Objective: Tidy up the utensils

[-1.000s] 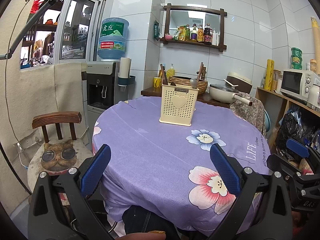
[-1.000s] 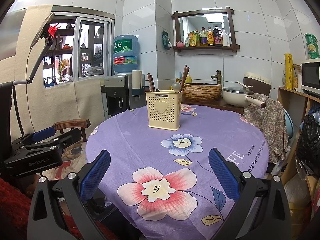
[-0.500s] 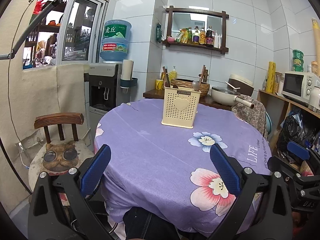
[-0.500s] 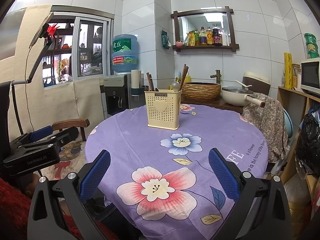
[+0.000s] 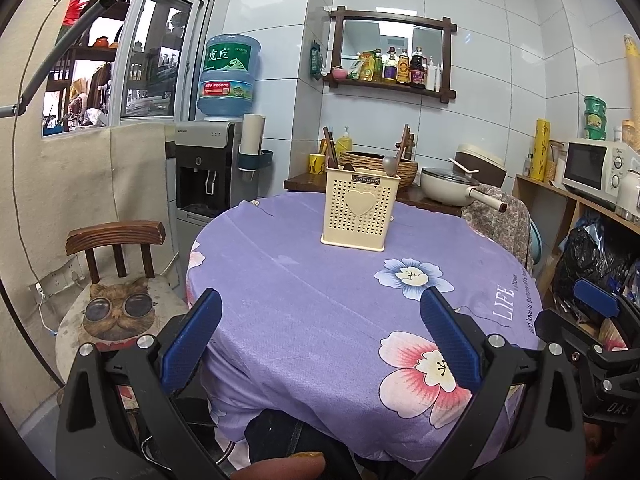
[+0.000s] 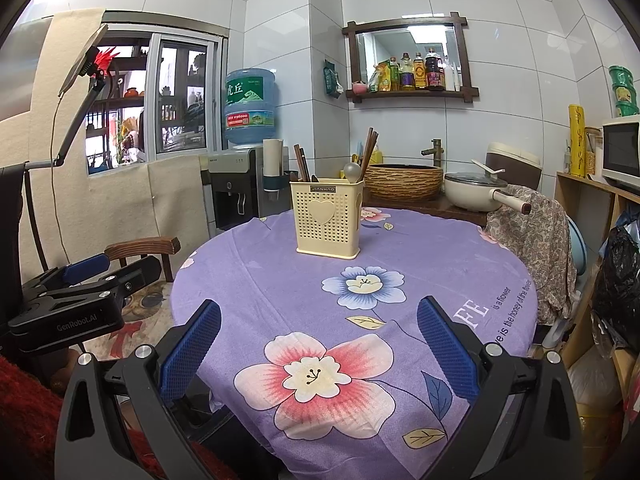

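1. The cream utensil holder (image 5: 360, 213) is carrying a small dark plate reading "JIANHAO" at its top rim, above a raised heart.
2. The blue water jug (image 5: 229, 76) on the dispenser is showing a green label with the characters "虎丘"; the smaller print beneath is staying too fine to read.
3. The purple tablecloth (image 6: 420, 256) is bearing "LIFE" and, beside it, "is a flower" and "is the honey of the flower".
4. The left gripper (image 6: 76, 304), seen from the right wrist camera, is displaying "GenRobot.AI" on its black body.

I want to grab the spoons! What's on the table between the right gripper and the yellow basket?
Only bare tablecloth with printed flowers, seen in the right wrist view, between right gripper and basket.
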`<move>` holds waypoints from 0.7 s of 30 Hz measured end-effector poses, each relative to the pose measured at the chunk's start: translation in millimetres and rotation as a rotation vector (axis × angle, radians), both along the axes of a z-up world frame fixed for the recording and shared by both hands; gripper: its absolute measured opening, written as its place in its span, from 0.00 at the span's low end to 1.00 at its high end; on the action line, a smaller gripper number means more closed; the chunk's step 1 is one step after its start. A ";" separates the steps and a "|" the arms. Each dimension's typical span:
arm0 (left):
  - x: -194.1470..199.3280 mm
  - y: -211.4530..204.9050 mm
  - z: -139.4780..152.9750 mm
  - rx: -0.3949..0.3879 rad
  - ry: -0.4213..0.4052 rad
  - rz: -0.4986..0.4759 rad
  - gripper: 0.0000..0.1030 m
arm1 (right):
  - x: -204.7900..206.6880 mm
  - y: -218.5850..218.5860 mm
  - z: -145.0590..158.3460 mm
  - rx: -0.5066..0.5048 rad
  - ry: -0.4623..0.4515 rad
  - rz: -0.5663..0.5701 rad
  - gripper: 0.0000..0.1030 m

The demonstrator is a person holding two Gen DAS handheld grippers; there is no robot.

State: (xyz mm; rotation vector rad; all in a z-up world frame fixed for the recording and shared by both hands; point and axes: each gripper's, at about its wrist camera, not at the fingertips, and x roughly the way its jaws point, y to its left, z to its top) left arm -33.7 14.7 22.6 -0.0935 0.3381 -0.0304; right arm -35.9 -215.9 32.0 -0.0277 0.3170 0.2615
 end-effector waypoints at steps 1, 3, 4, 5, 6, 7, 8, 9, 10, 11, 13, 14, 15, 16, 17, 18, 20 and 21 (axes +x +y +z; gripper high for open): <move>0.8 0.4 0.6 0.000 0.000 -0.001 0.95 | -0.6 0.4 -0.3 0.000 0.000 0.000 0.94; 0.7 0.7 0.5 0.001 0.001 -0.002 0.95 | -0.2 0.3 -0.1 0.000 0.001 0.001 0.94; 0.9 0.9 0.7 0.000 0.002 -0.002 0.95 | 0.0 0.3 0.1 0.000 0.001 0.000 0.94; 0.6 0.7 0.4 -0.001 0.004 -0.002 0.95 | -1.0 0.9 -0.4 0.001 0.002 0.001 0.94; 1.0 0.9 0.3 -0.001 0.004 -0.002 0.95 | -0.2 0.5 0.2 0.000 0.000 0.000 0.94; 0.7 0.9 0.3 -0.001 0.004 -0.001 0.95 | -0.1 0.6 0.2 0.000 0.000 0.000 0.94; 0.2 0.9 0.3 -0.001 0.004 -0.001 0.94 | -1.0 1.1 -0.4 0.000 0.000 -0.001 0.94; 0.4 1.1 0.2 -0.001 0.004 -0.001 0.95 | -0.1 0.6 0.3 0.001 0.001 0.000 0.94; 0.5 1.3 0.3 -0.001 0.004 -0.001 0.95 | -0.1 0.5 0.3 0.000 0.000 -0.001 0.94; 0.9 1.6 0.4 -0.001 0.004 -0.001 0.95 | -1.2 1.2 -0.2 0.000 -0.001 -0.001 0.94; 0.9 1.9 0.3 -0.002 0.005 -0.002 0.95 | -0.2 0.0 0.6 0.001 0.001 0.000 0.94; 0.9 1.9 0.3 -0.002 0.005 -0.003 0.95 | -0.2 -0.1 0.7 0.000 0.000 -0.001 0.94; 0.3 1.7 0.1 -0.002 0.005 -0.003 0.95 | -0.6 0.2 0.5 0.000 0.000 0.000 0.94; 0.9 1.7 0.4 -0.002 0.005 -0.002 0.95 | -0.5 0.1 0.5 0.000 0.001 0.000 0.94; 0.9 1.6 0.4 -0.002 0.005 -0.002 0.95 | -0.3 0.1 0.7 0.000 0.001 0.000 0.94; 0.7 1.6 0.3 -0.002 0.005 -0.002 0.95 | -0.5 0.3 0.6 0.000 0.001 0.000 0.94; 0.8 1.7 0.4 -0.001 0.005 -0.002 0.94 | -1.2 0.7 0.3 0.000 0.000 -0.001 0.94; 0.7 1.7 0.4 -0.002 0.005 -0.002 0.95 | -0.2 0.2 0.8 0.001 0.001 0.000 0.94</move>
